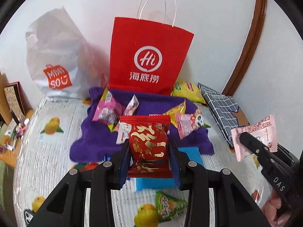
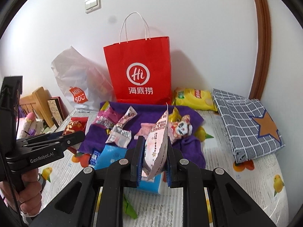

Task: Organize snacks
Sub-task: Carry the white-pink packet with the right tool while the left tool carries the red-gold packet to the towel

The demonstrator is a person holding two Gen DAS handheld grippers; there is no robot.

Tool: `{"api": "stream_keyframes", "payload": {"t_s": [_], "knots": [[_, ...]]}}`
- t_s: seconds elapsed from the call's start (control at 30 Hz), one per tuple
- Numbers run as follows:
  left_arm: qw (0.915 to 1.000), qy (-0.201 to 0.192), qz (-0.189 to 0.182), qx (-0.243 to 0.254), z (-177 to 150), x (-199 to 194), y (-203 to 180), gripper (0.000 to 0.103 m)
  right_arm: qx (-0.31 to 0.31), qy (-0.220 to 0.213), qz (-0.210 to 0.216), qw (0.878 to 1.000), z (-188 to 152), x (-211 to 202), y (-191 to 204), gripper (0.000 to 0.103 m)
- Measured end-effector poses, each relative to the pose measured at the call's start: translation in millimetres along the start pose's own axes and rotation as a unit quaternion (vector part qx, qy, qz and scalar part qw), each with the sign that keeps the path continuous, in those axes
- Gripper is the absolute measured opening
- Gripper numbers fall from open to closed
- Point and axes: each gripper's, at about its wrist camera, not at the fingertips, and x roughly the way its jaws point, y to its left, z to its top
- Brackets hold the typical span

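My left gripper [image 1: 149,151] is shut on a red snack packet with gold print [image 1: 148,141], held above the bed; the packet also shows in the right wrist view [image 2: 74,126]. My right gripper [image 2: 154,158] is shut on a pale pink snack packet [image 2: 158,143], seen in the left wrist view [image 1: 253,134] at the right. A red paper bag [image 1: 147,56] with white handles stands upright against the wall, also in the right wrist view [image 2: 140,70]. Several small snack packets [image 1: 108,109] lie on a purple towel [image 1: 89,143] in front of the bag.
A white plastic bag [image 1: 56,62] slumps left of the red bag. A yellow chip bag [image 2: 195,98] and a folded checked cloth [image 2: 246,121] lie to the right. A blue tissue pack [image 2: 111,155] and a green packet [image 1: 168,206] lie near me. A wooden shelf [image 2: 36,102] is at left.
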Motion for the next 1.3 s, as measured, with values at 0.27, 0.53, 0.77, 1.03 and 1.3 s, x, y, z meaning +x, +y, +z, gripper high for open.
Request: {"api": "stream_keyframes", "payload": {"t_s": [0.27,0.53,0.77,1.03,1.3], "knots": [[0.9999,0.002,0.012,0.004,29,20,-1,0.036,-0.013,0.002,0.002,1.0,25,29,6,0.019],[0.9993,0.004,0.036,0.013,58,44,2,0.036,-0.025,0.008,0.006,1.0,50,65,11,0.019],[0.9989,0.016,0.044,0.009,75,74,12,0.036,-0.029,0.019,0.01,0.999,69,102,13,0.019],[0.998,0.037,0.051,0.013,87,113,22,0.036,-0.029,0.033,0.02,0.999,77,142,7,0.019],[0.9943,0.082,0.069,0.002,83,143,43,0.036,-0.039,0.089,0.024,0.995,64,186,-1,0.019]]}}
